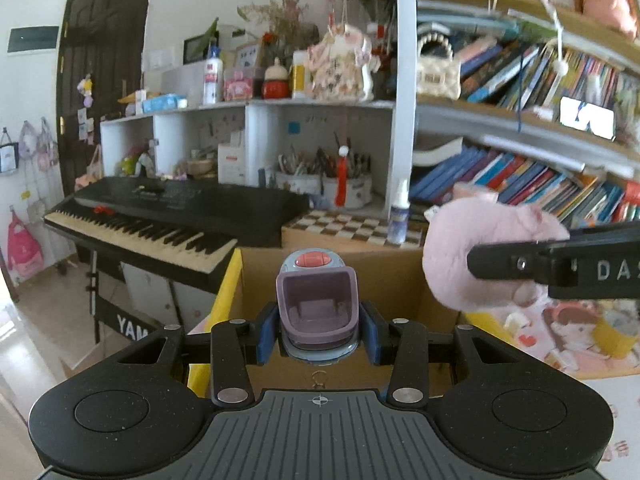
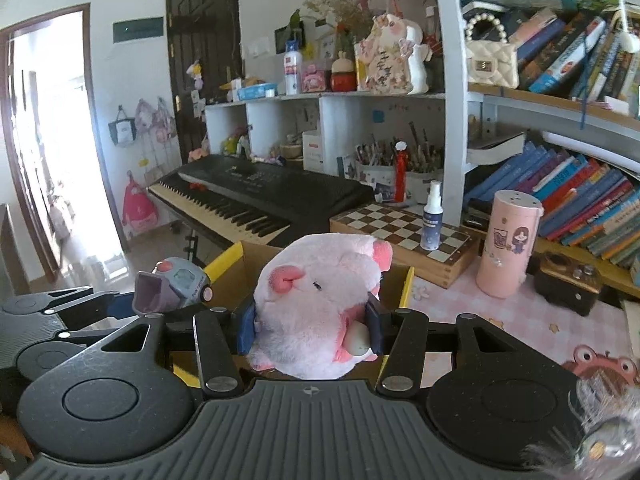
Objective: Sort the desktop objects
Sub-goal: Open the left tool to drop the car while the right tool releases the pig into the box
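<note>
Right now we hold both items above the open cardboard box (image 2: 394, 280). Our right gripper (image 2: 310, 330) is clamped on the pink plush toy (image 2: 316, 300); it is soft and light, squashes under the pads, and seems best gripped across its thick middle. Our left gripper (image 1: 319, 330) is clamped on the small plastic gadget (image 1: 317, 300), which looks rigid, smooth and likely slippery, so flat sides suit it. We cannot see the box's bottom, and the gadget's purpose is unclear.
</note>
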Tool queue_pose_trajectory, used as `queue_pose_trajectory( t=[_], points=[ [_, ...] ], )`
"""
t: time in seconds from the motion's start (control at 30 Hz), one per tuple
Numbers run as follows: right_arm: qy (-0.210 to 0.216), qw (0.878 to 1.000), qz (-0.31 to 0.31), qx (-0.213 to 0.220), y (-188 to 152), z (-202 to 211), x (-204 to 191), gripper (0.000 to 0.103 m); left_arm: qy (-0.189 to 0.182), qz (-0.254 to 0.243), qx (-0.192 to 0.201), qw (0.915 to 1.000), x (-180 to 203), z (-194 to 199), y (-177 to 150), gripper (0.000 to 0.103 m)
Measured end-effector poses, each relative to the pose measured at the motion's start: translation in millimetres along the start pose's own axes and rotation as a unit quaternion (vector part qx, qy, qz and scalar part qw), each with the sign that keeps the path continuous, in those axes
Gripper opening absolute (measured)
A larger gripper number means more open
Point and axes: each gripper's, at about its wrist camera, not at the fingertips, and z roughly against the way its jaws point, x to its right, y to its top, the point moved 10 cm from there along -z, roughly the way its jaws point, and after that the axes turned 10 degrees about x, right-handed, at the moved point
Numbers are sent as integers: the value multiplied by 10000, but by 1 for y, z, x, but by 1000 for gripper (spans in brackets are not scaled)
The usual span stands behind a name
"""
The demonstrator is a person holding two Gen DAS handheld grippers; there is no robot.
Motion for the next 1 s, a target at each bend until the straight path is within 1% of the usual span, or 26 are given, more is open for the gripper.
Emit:
queue_pose_trajectory(
  t=[0.2,0.4,0.5,0.63,0.73,1.0],
  points=[
    [179,9995,124,-208,-9,-29,11,49,84,-65,-408,9991,3,-26,-18,41],
    [396,9975,297,-509,-23,-54,12,49,99,-150,-811,9965,8,-42,-36,41],
    [510,9953,487,-667,-30,-66,10,49,90,-187,-970,9951,10,-47,-43,41],
    [623,9914,687,-918,-40,-85,10,49,83,-159,-1098,9938,10,-53,-49,41],
    [678,9884,686,-1172,-49,-98,12,49,62,-139,-1196,9927,11,-58,-52,41],
    [872,9780,871,-1682,-67,-121,8,50,-8,-89,-1360,9907,13,-67,-57,41]
  ],
)
